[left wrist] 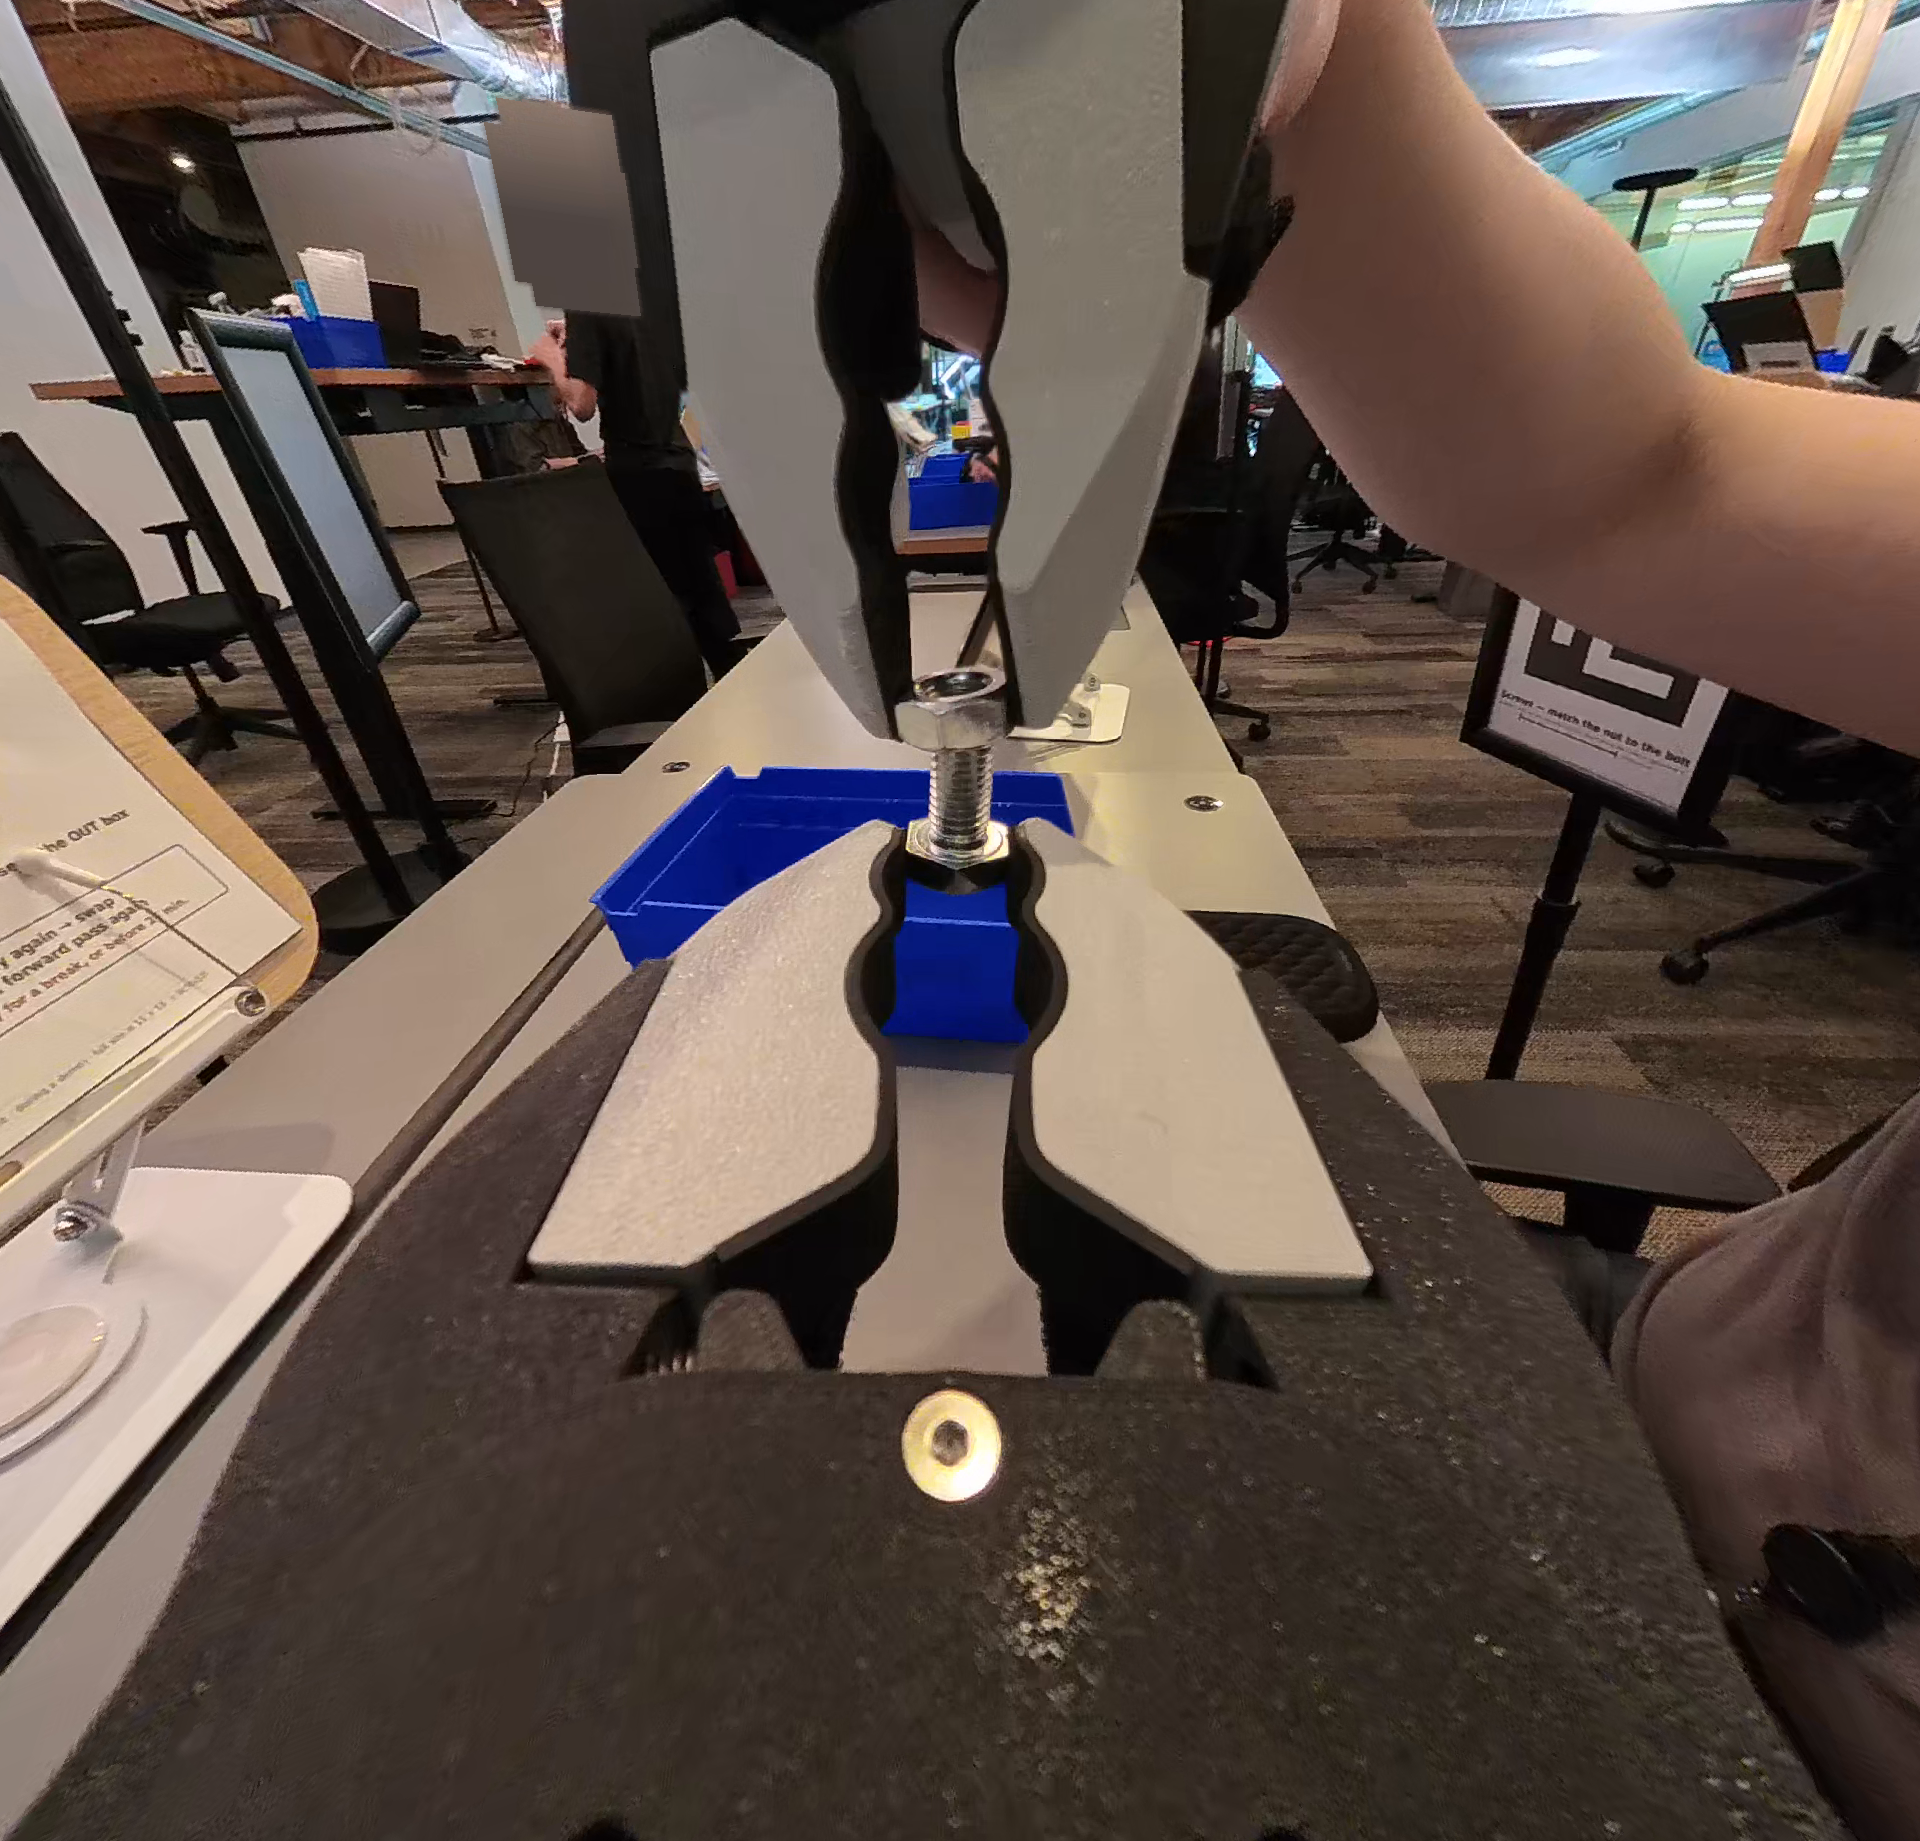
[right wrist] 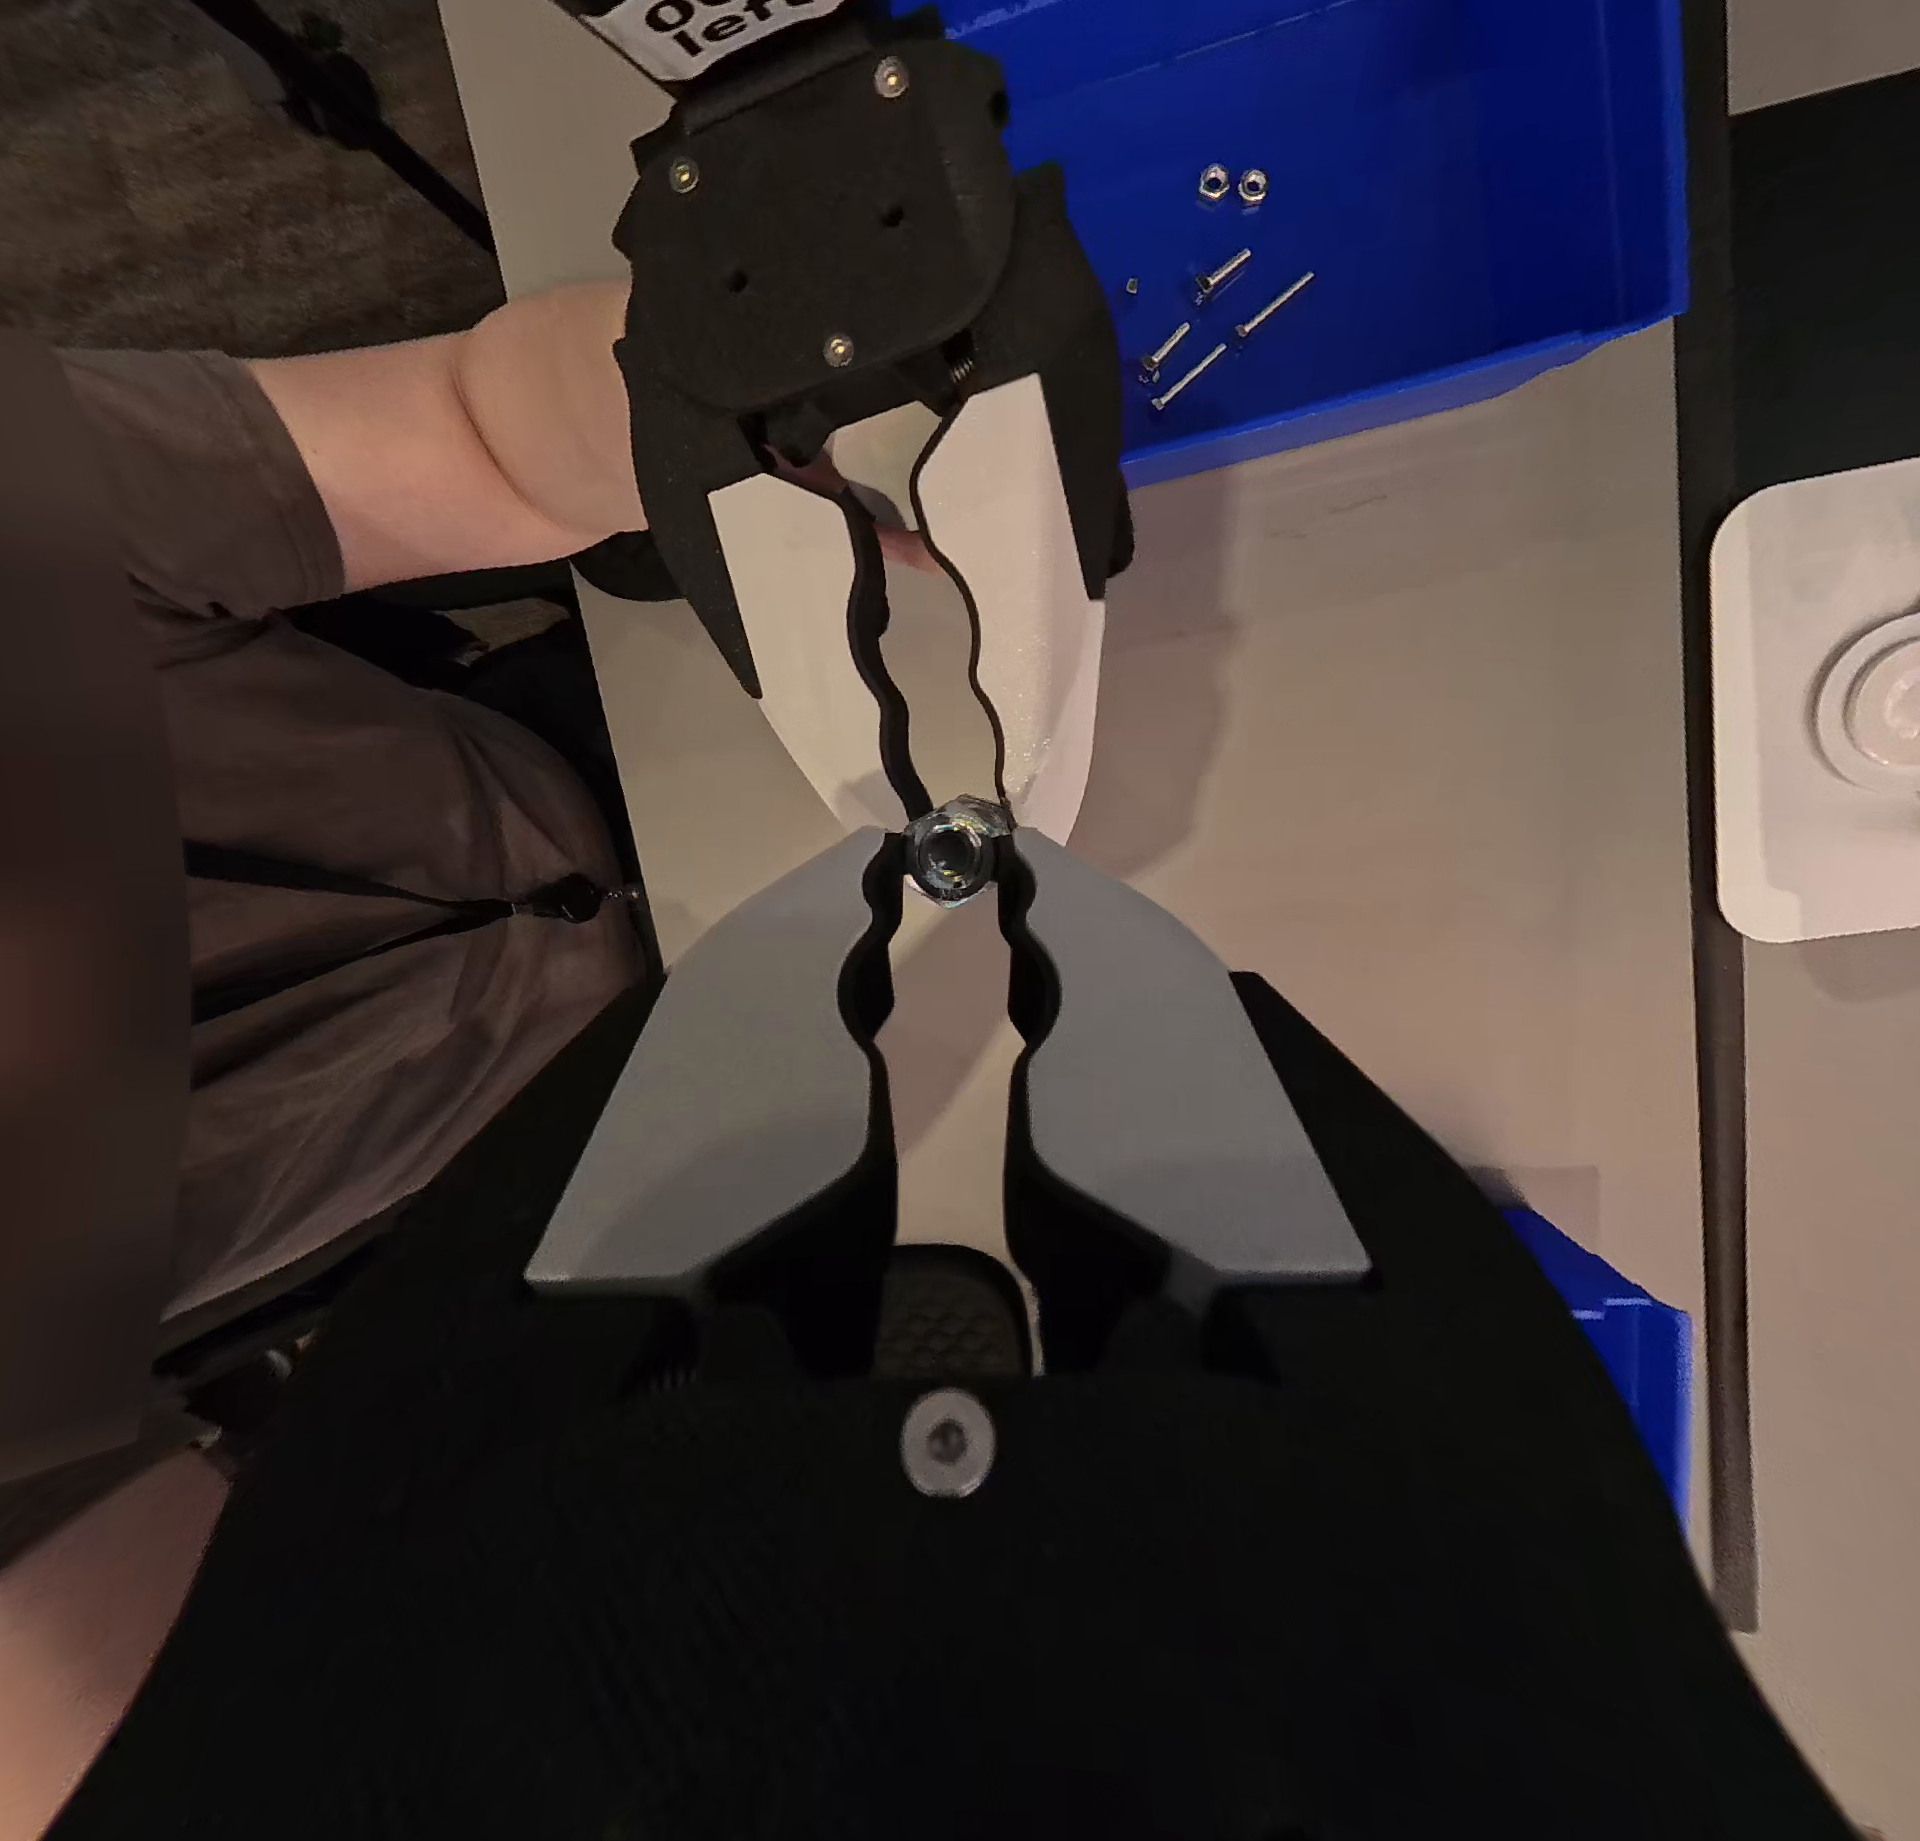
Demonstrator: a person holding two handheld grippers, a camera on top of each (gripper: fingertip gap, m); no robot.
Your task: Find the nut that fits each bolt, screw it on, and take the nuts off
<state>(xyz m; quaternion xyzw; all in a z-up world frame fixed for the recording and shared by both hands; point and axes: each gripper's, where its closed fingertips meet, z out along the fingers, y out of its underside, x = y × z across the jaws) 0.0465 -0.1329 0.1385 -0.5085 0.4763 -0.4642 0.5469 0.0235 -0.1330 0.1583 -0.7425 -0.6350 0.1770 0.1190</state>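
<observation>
A silver bolt [left wrist: 954,792] stands upright in the air between my two grippers. My left gripper [left wrist: 951,851] is shut on the bolt's lower hex end. My right gripper [left wrist: 951,723] comes down from above and is shut on the hex nut [left wrist: 951,716] at the bolt's top end. In the right wrist view I look straight down on the nut [right wrist: 948,856] between my right gripper's [right wrist: 948,861] tips. The left gripper [right wrist: 961,809] reaches in from the top of that view. The bolt's shaft is hidden there.
A blue bin [right wrist: 1403,77] on the grey table [right wrist: 1351,752] holds several small bolts [right wrist: 1226,326] and two small nuts [right wrist: 1231,181]. It also shows in the left wrist view [left wrist: 727,856]. A second blue bin [right wrist: 1621,1376] is at the right edge. A white stand base [right wrist: 1818,731] lies at the right. Chairs and a sign stand [left wrist: 1600,711] surround the table. The tips of both grippers are at nearly the same place.
</observation>
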